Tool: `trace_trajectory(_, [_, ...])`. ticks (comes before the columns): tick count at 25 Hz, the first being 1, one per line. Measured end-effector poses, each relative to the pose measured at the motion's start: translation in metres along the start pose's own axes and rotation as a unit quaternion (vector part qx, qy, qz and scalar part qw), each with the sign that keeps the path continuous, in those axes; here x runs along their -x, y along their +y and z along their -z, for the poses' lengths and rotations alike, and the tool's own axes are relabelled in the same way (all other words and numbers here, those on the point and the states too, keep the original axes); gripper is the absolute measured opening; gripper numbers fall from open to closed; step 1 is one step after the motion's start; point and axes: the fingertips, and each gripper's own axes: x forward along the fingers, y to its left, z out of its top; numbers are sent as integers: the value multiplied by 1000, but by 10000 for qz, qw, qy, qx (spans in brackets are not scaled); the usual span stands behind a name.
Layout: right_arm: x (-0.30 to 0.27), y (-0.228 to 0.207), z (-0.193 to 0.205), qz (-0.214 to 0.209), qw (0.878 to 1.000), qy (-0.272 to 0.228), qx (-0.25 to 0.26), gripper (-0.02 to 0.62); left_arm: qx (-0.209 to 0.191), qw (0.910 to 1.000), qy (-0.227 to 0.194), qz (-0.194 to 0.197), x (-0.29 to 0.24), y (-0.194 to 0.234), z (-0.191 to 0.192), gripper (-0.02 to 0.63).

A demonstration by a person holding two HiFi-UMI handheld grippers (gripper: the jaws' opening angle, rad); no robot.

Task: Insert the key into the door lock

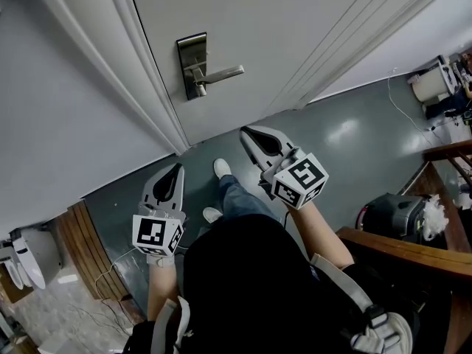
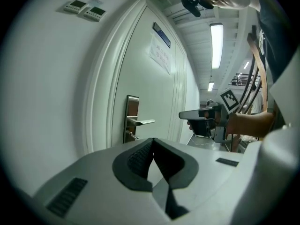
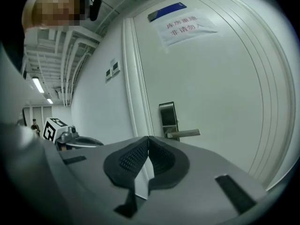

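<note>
White-walled corridor with a grey floor (image 1: 354, 146) and a closed white door (image 1: 295, 21) bearing a paper notice (image 3: 187, 27): a person stands well back from the steel lock plate (image 1: 192, 65) and its lever handle (image 1: 221, 73). The left claw (image 1: 177, 167) and right claw (image 1: 243, 131) both point at the door, jaws pressed together on nothing. No key shows in either. A small stub (image 1: 199, 89) sits under the lever, and whether it is a key cannot be told. The insertion looks not yet begun.
</note>
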Motion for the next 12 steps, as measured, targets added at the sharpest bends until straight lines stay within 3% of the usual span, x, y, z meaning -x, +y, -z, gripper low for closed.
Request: trace_trajectory(12, [27, 17, -12, 488, 9892, 210, 1363, 17, -454, 9989, -122, -23, 0, -14, -23, 8])
